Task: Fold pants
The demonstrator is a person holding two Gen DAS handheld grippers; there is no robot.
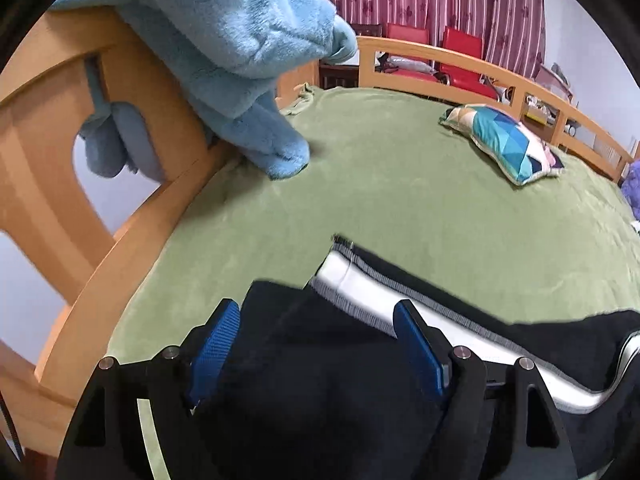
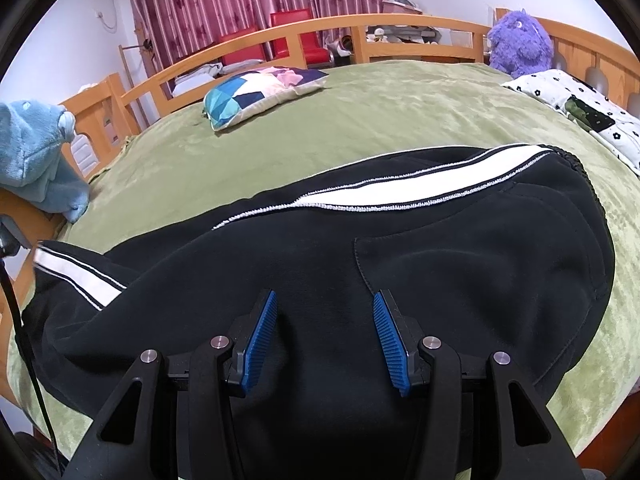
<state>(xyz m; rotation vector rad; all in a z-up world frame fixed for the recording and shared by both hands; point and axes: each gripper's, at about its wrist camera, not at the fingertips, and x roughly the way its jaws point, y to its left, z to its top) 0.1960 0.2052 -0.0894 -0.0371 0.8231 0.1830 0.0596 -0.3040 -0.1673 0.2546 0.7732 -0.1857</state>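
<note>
Black track pants (image 2: 440,248) with a white side stripe lie flat across the green bed cover (image 2: 380,120), waist to the right and legs to the left. My right gripper (image 2: 325,304) is open, its blue pads spread just above the seat of the pants. In the left wrist view the leg end of the pants (image 1: 320,352) lies between the spread blue pads of my left gripper (image 1: 318,314), which is open. The white stripe (image 1: 400,296) runs past its right finger.
A wooden bed rail (image 1: 100,240) runs along the left edge with a blue plush toy (image 1: 240,40) draped over it. A patchwork pillow (image 2: 260,90) lies mid-bed. A purple plush toy (image 2: 520,42) and a flowered quilt (image 2: 580,108) sit at the far right.
</note>
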